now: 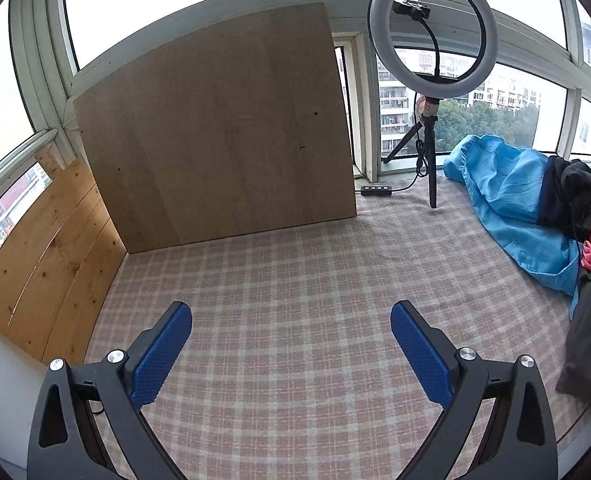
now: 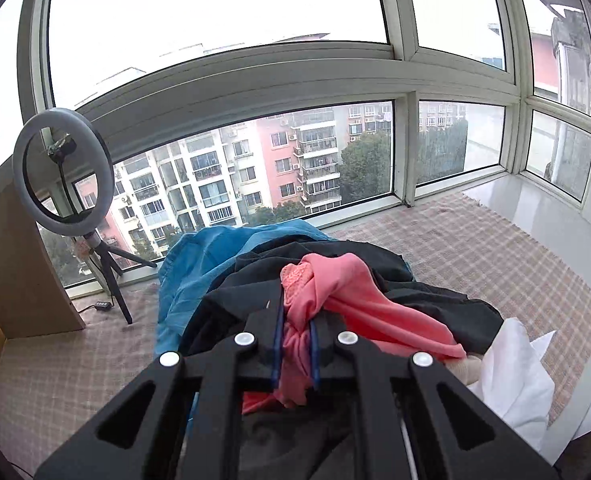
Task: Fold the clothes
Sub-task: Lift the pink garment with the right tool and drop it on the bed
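**Right claw pinches pink garment at the clothes pile**

Right claw has its blue pads pressed together on a bunch of the pink garment, with cloth squeezed between them and hanging below. That garment lies on top of a heap: a black garment beneath it, a blue garment on the left by the window, and a white cloth at the right. The heap rests on a checked cloth that covers the tabletop.

Left claw is spread wide with nothing between its blue pads, hovering over a bare stretch of the checked cloth well apart from the heap, which lies at the right edge of its view. A ring light on a tripod stands by the window, beside a wooden board leaning upright.
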